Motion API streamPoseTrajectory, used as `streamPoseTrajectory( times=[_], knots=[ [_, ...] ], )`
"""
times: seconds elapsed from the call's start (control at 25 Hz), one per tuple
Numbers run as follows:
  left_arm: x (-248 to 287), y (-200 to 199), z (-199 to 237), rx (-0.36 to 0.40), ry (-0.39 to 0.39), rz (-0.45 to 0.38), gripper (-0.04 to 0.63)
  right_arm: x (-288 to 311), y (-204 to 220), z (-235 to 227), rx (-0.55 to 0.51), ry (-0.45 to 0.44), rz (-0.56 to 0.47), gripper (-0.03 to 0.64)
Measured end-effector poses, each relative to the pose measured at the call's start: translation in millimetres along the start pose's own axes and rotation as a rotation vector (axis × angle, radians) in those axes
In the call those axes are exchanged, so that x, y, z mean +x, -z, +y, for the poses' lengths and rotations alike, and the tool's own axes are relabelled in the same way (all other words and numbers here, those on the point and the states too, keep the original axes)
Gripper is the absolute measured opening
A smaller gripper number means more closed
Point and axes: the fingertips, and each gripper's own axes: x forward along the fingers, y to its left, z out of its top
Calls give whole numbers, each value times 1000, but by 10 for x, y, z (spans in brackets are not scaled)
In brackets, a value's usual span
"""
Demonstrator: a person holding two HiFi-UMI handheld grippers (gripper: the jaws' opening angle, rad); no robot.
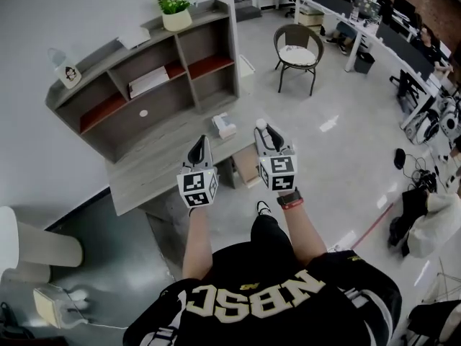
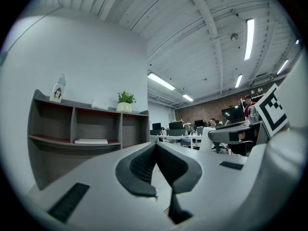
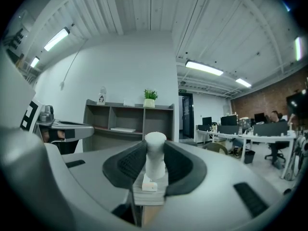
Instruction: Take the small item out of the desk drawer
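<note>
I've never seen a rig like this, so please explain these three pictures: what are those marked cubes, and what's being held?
No robot here: a person holds a two-jaw gripper in each hand; the marked cubes are part of them. One picture looks down from a head camera; the other two look along each gripper's jaws. The left gripper is shut and empty. The right gripper clamps a small white item. Below stands a grey desk with a tissue box and a shelf unit.

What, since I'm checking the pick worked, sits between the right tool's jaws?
A small white item with a rounded top, gripped by the right tool; the right gripper view shows it.
</note>
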Motion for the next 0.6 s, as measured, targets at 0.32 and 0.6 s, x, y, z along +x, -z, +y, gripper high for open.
streamPoseTrajectory(
  times=[0.32,0.6],
  knots=[
    [74,17,-79,-24,25,-7,8,-39,-52,-42,17,2,-10,118],
    [138,79,-179,-33,37,-4,8,-67,20,-147,28,9,8,118]
  ],
)
